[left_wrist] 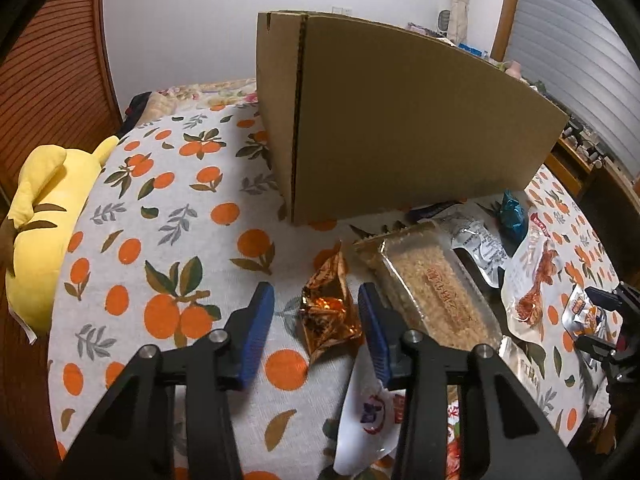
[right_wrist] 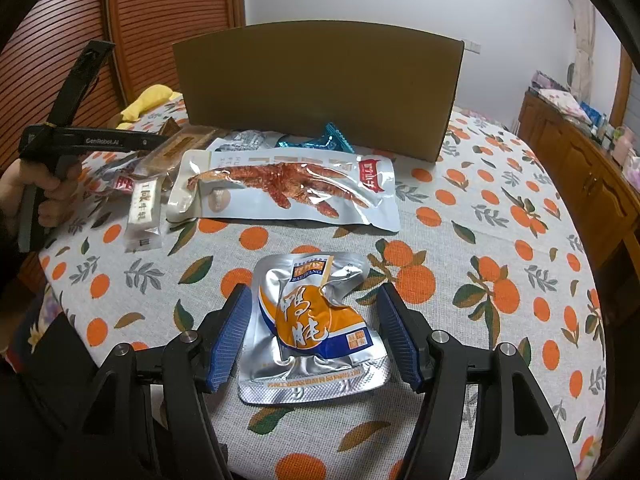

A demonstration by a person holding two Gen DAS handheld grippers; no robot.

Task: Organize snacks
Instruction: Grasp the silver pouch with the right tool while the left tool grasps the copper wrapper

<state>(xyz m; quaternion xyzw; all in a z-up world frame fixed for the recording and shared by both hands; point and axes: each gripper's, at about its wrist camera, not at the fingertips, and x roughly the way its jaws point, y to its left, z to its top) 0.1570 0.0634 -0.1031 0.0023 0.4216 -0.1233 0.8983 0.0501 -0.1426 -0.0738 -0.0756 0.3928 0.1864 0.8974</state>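
My left gripper is open, its blue pads on either side of a crumpled orange-gold snack packet on the table. My right gripper is open around a silver and orange pouch, which also shows at the right edge of the left wrist view. A tall cardboard box stands at the back of the table. Before it lie a clear-wrapped crumb bar, a chicken-foot pouch, a small white bar and a teal packet.
The round table has an orange-print cloth. A yellow plush toy lies off its left side. A white packet lies under my left gripper. A wooden cabinet with clutter stands on the right. The left gripper's handle shows in the right wrist view.
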